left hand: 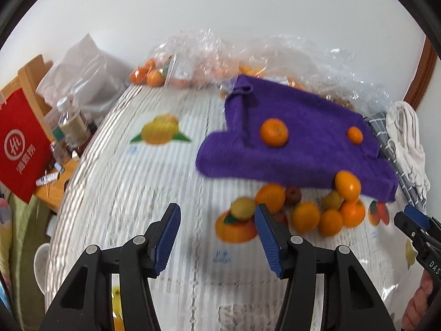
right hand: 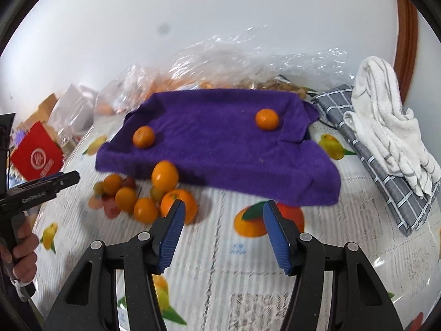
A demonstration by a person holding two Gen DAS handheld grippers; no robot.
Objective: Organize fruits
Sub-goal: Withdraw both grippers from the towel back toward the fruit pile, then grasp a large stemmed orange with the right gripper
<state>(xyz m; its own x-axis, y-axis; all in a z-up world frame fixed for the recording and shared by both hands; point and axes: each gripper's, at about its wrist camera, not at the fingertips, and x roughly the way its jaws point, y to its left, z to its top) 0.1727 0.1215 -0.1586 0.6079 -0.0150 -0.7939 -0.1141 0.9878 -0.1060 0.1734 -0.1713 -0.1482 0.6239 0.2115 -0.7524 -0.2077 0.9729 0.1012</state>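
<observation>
Sorting barely under way: two oranges on the purple towel, the heap waiting.

Hovering at bottom centre of each wrist view: left gripper point(left hand: 217, 235) and right gripper point(right hand: 223, 230), fingers spread wide on both, gripping nothing. Sitting just beyond, at centre-right of the left view and centre-left of the right view: loose fruit pile point(right hand: 143, 193) on the fruit-print tablecloth point(right hand: 220, 275), bunching against the towel's near edge, topmost orange point(right hand: 164, 175) apparently touching the purple towel point(right hand: 220, 149). Resting farther up on the towel, well apart: left orange point(right hand: 143, 136) and right orange point(right hand: 266, 119). Showing at upper centre: clear plastic bags point(left hand: 193, 55) with more oranges inside. Judging most of the job as remaining.
</observation>
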